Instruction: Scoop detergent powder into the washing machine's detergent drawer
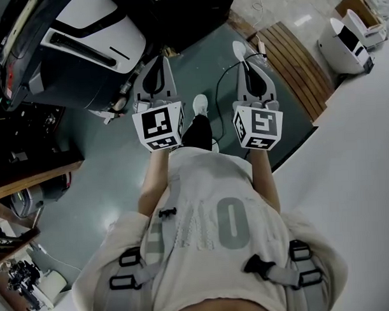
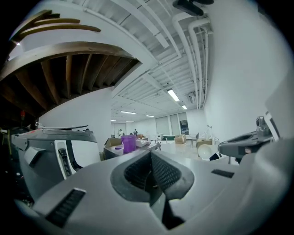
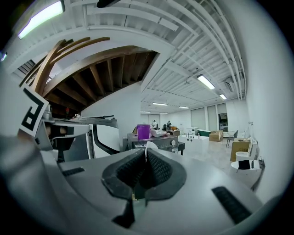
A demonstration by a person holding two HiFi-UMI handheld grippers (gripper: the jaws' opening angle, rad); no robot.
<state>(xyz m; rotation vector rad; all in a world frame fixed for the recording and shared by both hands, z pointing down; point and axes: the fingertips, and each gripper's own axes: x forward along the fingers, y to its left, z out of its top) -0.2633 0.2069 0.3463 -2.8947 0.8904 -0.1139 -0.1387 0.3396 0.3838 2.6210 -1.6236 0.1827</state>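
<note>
L gripper [image 2: 151, 156]: jaws shut, pads meeting, nothing btwn them. R gripper [image 3: 145, 156]: jaws closed on a white scoop [image 3: 147, 146]. We see only a thin curved edge poking past the tips. The rest is hidden by the pads, so its shape is hard to make out. Its long axis seems to run along the jaws, pointing fwd toward the purple tub [image 3: 143, 131]. That tub stands far off on a dark grey desk [image 3: 161, 143]. We can't tell its contents. Both grippers are well short of the tub.

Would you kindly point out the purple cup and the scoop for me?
Purple cup [image 3: 143, 132], right gripper view, middle of its side.
Scoop [image 1: 240, 49], head view, on its bowl.
</note>
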